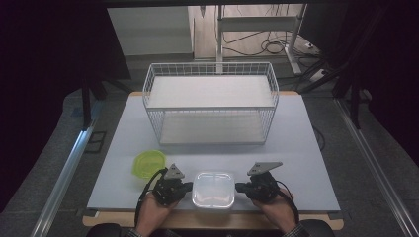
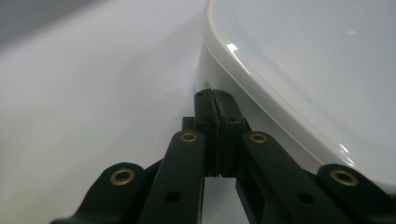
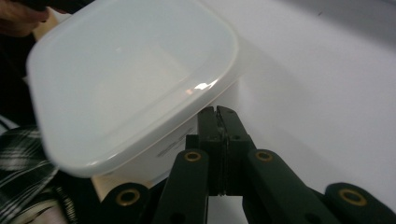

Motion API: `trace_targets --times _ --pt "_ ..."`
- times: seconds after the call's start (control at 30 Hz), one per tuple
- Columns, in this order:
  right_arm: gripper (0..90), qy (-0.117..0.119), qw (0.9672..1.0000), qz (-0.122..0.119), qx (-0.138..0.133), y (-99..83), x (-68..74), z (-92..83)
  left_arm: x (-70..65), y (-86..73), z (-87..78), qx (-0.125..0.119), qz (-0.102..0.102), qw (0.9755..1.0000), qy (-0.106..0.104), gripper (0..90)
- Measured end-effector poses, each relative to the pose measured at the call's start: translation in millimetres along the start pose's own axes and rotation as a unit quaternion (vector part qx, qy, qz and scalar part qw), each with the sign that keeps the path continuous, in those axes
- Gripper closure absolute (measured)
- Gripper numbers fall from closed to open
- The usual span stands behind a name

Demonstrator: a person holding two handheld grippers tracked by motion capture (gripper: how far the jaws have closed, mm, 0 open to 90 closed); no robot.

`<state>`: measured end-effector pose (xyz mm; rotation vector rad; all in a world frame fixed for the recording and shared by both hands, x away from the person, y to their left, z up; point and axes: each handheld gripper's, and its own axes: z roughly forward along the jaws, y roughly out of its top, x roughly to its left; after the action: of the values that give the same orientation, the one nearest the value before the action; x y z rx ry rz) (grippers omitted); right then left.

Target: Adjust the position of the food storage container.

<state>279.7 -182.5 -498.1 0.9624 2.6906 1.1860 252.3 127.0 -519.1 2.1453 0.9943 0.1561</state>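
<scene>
Bench, pale and flat, is carrying everything; its wooden front edge is showing along the near side.

White wire basket is standing at the far middle of the bench, open top up, well apart from the other things.

Clear lidded plastic container is sitting at the near edge of the bench, centred between the two hands, lid on and lying level. In the left gripper view its rounded corner and rim are looming above and to the right of the jaws; in the right gripper view it is sitting up and to the left of the jaws.

Yellow-green lid is lying flat on the bench, to the left of the container and just beyond the left gripper.

Left gripper is pointing inward at the container's left wall, jaws pressed fully together with nothing between them. In the left gripper view the tips are sitting right at the wall under the rim; actual contact is too close to call.

Right gripper is mirroring it at the container's right wall, jaws likewise closed flat on themselves and empty. In the right gripper view the tips are tucking just under the lid's overhang.
</scene>
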Motion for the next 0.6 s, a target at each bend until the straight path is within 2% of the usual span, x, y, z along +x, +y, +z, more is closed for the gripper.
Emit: trace_targets --times 0.07,0.2,0.3,0.4,0.43,0.47,0.5,0.6 --pt "88.8 0.01 0.9999 -0.002 0.009 -4.8 3.9 -1.2 -2.4 -2.1 -1.9 0.001 0.002 1.0 -0.001 89.3" --pt "88.9 0.012 0.9996 -0.014 0.021 -9.2 12.2 -2.9 -13.5 -8.4 -11.3 -0.001 0.012 0.9999 0.0 89.2" --pt "89.7 0.002 0.9997 -0.016 0.018 -7.1 14.1 -4.3 -15.8 -4.3 -12.0 -0.003 0.013 0.9998 0.015 89.8" --pt "89.8 -0.011 0.9998 -0.01 0.015 -3.9 12.0 -4.2 -13.5 1.5 -6.9 0.001 0.009 0.9997 0.021 89.8" --pt "89.9 -0.024 0.9996 -0.012 0.014 -1.8 9.4 -3.7 -14.6 5.2 -3.5 0.004 0.013 0.9995 0.03 89.9" --pt "89.9 -0.024 0.9996 -0.012 0.014 -1.8 9.4 -3.7 -14.6 5.2 -3.5 0.004 0.013 0.9995 0.03 89.9" --pt "90.0 -0.037 0.9992 -0.008 0.012 0.9 5.9 -3.4 -14.9 7.0 -2.1 0.004 0.015 0.9993 0.033 89.9" --pt "90.0 -0.045 0.999 -0.005 0.007 3.9 1.3 -3.4 -13.9 12.0 1.9 0.007 0.017 0.9991 0.037 89.9"
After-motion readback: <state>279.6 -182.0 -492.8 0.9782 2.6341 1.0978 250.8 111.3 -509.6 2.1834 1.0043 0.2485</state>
